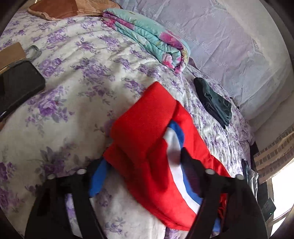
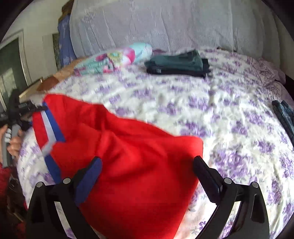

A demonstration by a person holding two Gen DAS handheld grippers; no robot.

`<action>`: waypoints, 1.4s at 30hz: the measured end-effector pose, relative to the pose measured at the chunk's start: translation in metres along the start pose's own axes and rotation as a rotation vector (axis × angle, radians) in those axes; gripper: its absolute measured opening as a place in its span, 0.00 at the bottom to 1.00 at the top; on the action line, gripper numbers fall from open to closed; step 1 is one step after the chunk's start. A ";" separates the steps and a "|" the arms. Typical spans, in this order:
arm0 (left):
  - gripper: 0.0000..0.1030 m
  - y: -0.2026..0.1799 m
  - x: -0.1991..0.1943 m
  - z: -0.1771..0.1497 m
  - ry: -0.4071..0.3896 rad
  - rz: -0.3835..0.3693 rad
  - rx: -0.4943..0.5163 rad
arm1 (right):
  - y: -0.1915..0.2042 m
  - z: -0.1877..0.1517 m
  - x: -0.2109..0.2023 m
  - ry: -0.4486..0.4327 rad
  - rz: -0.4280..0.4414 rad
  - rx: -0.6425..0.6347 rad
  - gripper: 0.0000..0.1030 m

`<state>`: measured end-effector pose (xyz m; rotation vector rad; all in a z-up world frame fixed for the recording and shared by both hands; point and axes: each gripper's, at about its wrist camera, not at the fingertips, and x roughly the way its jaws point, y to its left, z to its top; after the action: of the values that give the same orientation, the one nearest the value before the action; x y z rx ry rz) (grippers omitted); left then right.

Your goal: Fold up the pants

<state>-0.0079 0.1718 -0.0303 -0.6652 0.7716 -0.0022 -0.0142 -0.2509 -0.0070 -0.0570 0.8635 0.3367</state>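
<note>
At your far left a dark case (image 1: 18, 86) and a board (image 1: 11, 55) lie on the bed (image 1: 73, 88), whose cover is white with purple flowers. A brown cloth (image 1: 60, 9) sits at the far edge, and next to it a folded turquoise-and-pink quilt (image 1: 147, 36). The pants (image 1: 147, 137), red with a blue-and-white stripe, lie partly folded on the cover in front of you. Your left claw (image 1: 143, 163) has its fingers apart, straddling the fabric; whether they pinch it you cannot tell. Your right claw (image 2: 147, 165) stands wide open with the red cloth between its fingers. Beyond, a dark green folded pile (image 1: 213, 101) rests near the pale lace-covered headboard (image 1: 229, 46). At the right are a brick wall (image 1: 275, 152) and a bright window (image 1: 283, 193).
</note>
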 end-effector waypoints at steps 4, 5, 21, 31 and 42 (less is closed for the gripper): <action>0.42 -0.004 -0.009 -0.003 -0.042 -0.001 0.040 | 0.002 0.000 -0.003 -0.028 0.000 -0.005 0.97; 0.33 -0.008 -0.013 -0.003 -0.057 -0.004 0.059 | 0.000 -0.001 -0.011 -0.068 0.009 0.009 0.97; 0.21 -0.136 -0.061 -0.029 -0.236 0.030 0.445 | -0.058 -0.020 -0.006 -0.033 0.240 0.313 0.97; 0.21 -0.070 -0.049 -0.025 -0.176 0.057 0.224 | -0.013 0.014 -0.036 -0.134 0.026 0.059 0.97; 0.21 -0.057 -0.052 -0.029 -0.164 0.048 0.205 | 0.078 0.025 -0.015 -0.042 0.173 -0.183 0.97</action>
<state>-0.0511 0.1227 0.0197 -0.4457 0.6195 0.0164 -0.0294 -0.1761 0.0270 -0.1453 0.7959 0.5766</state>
